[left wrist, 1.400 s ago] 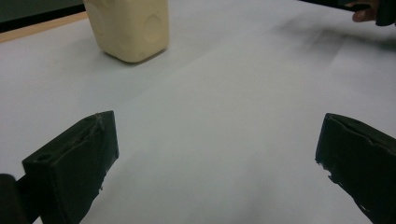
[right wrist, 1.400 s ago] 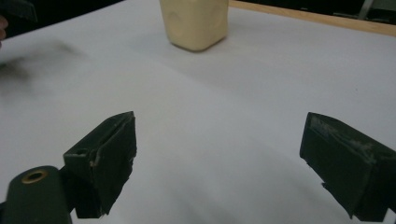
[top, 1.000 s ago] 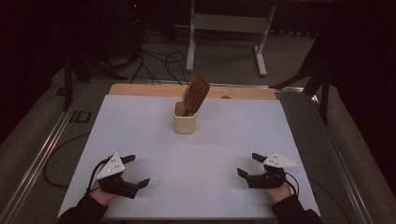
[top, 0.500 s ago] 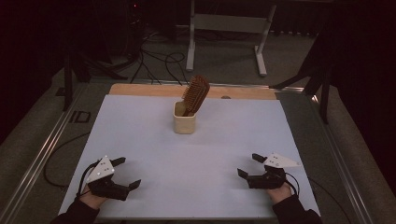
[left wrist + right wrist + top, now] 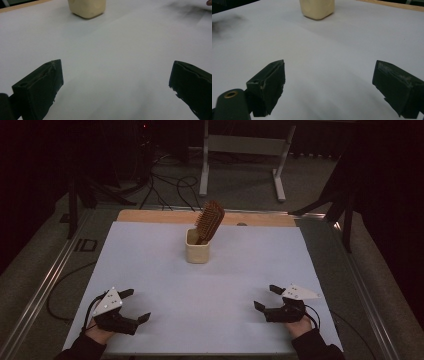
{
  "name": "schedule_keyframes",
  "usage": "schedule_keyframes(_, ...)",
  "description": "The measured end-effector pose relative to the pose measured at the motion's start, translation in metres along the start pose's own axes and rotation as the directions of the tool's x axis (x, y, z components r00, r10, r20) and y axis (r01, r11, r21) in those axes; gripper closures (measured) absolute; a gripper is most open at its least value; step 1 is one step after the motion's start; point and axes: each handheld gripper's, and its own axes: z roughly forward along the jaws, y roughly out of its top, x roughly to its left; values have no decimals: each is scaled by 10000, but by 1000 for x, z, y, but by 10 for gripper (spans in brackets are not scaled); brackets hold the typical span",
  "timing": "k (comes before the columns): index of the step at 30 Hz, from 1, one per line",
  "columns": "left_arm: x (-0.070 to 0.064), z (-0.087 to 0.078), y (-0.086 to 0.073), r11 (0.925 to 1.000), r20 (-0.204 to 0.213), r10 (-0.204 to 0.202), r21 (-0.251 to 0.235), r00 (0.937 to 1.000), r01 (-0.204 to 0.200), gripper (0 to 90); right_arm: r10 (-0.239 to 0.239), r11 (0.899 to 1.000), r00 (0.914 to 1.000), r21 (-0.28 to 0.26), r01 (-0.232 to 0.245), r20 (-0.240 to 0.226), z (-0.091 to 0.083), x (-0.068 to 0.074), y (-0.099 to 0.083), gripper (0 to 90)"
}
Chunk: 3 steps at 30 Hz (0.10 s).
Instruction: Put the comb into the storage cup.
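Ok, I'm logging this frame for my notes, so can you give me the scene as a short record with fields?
surface: white table sheet
container: cream square cup, upright at the far middle
contents: brown wooden hairbrush, bristle head up, leaning right
left gripper: jaws open, holding nothing, near left edge
right gripper: jaws open, holding nothing, near right edge
contact: both grippers apart from the cup

High view: fixed above the near table edge, looking forward and down over the whole white table [image 5: 150,270]. Both gripper views: low, close to the surface, facing the far side. All three share the cream cup [image 5: 197,251] [image 5: 87,8] [image 5: 317,8], top-centre in gripper views.
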Motion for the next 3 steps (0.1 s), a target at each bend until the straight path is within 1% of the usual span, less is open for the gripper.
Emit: schedule_keyframes(3,0,0,0,10000,4,-1,-5,10000,1,1,-21,10000,10000,45,21,-16,0,0,0,111)
